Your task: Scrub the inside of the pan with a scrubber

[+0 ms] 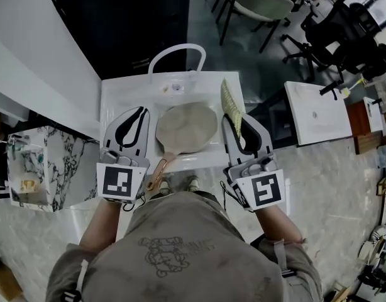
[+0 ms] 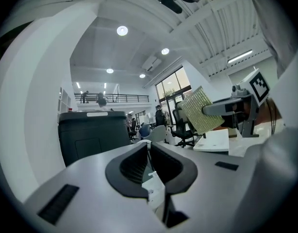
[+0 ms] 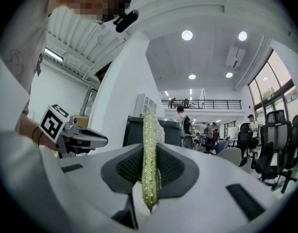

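I've got my right gripper (image 1: 229, 119) clamped on the green scrubber (image 1: 230, 102) and my left gripper (image 1: 141, 109) shut on nothing, both clear of the pan (image 1: 188, 126) lying in the sink (image 1: 127, 90) (handle towards me), so I judge the scrubbing remains to do.
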{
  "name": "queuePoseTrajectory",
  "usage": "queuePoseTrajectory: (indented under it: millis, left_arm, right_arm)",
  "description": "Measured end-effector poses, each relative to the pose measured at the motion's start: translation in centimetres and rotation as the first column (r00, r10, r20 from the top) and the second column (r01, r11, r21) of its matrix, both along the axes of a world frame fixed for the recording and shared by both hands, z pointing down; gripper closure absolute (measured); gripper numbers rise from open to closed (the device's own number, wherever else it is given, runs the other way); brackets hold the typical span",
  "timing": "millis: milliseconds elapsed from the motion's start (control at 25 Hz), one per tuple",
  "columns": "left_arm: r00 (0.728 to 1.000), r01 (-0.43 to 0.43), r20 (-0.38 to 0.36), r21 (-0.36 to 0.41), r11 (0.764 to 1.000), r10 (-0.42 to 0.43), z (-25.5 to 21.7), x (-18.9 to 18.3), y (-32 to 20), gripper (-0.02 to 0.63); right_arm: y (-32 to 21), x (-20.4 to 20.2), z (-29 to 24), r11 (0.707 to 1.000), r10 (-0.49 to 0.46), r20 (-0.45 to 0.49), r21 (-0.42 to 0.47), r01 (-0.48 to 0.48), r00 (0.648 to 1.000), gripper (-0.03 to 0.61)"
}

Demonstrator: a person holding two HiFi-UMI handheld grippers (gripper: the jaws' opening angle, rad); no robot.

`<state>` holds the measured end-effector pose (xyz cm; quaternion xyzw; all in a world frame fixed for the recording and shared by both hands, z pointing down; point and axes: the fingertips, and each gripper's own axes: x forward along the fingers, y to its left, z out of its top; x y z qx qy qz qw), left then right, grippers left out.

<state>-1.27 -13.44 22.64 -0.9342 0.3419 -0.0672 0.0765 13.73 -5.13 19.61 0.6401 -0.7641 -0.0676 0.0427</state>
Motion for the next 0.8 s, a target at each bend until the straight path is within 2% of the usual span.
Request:
queuePoseTrajectory:
  millis: [280, 800]
  left_arm:
    - [0.999, 0.007, 0.035, -0.022, 1.0, -0.006, 2.1, -0.5, 0.1, 0.578]
    - [0.998, -0.018, 0.067, -0.061, 0.998, 0.022, 3.2, -1.3, 0.5, 0.578]
  right_arm:
    - [0.1, -0.3, 2.1, 0.999, 0.001, 0.016, -0.046, 0.0, 1.0, 0.508]
    - [0.9, -1.2, 2.9, 0.998, 0.035, 0.009, -0.054, -0.034, 0.999, 0.508]
